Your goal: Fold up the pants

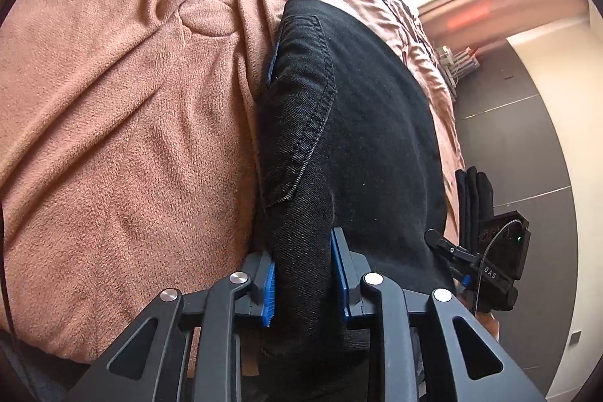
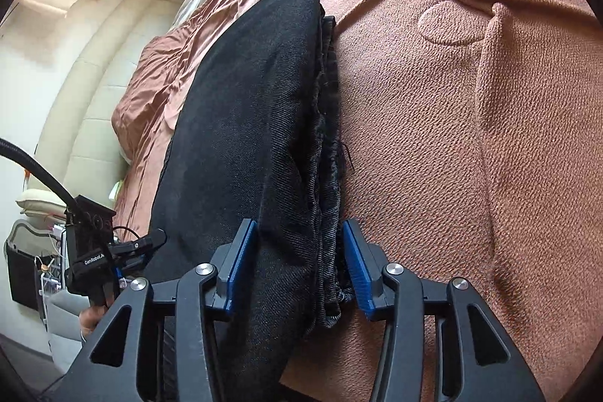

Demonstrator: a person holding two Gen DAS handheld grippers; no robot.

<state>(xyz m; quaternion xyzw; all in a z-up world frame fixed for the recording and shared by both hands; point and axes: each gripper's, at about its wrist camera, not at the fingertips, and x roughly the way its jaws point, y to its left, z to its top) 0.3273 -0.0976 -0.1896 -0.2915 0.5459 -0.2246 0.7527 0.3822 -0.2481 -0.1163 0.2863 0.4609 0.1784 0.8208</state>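
Folded black denim pants (image 1: 358, 119) lie on a brown blanket (image 1: 113, 119) on a bed. A stitched back pocket (image 1: 301, 100) faces up. My left gripper (image 1: 305, 281) is shut on the near end of the bundle, and its blue pads press the fabric from both sides. In the right wrist view the pants (image 2: 245, 100) show frayed hems (image 2: 328, 157) along their right edge. My right gripper (image 2: 299, 266) straddles that end with its jaws open. The right pad stands just clear of the hems. Each gripper also shows in the other's view, the right gripper (image 1: 448, 259) and the left gripper (image 2: 147, 249).
The blanket (image 2: 471, 138) is wrinkled, with a round patch (image 2: 448, 25). The bed's edge drops to a dark tiled floor (image 1: 508, 138) on the right of the left wrist view. A cream padded headboard (image 2: 86, 100) and clutter stand at the left of the right wrist view.
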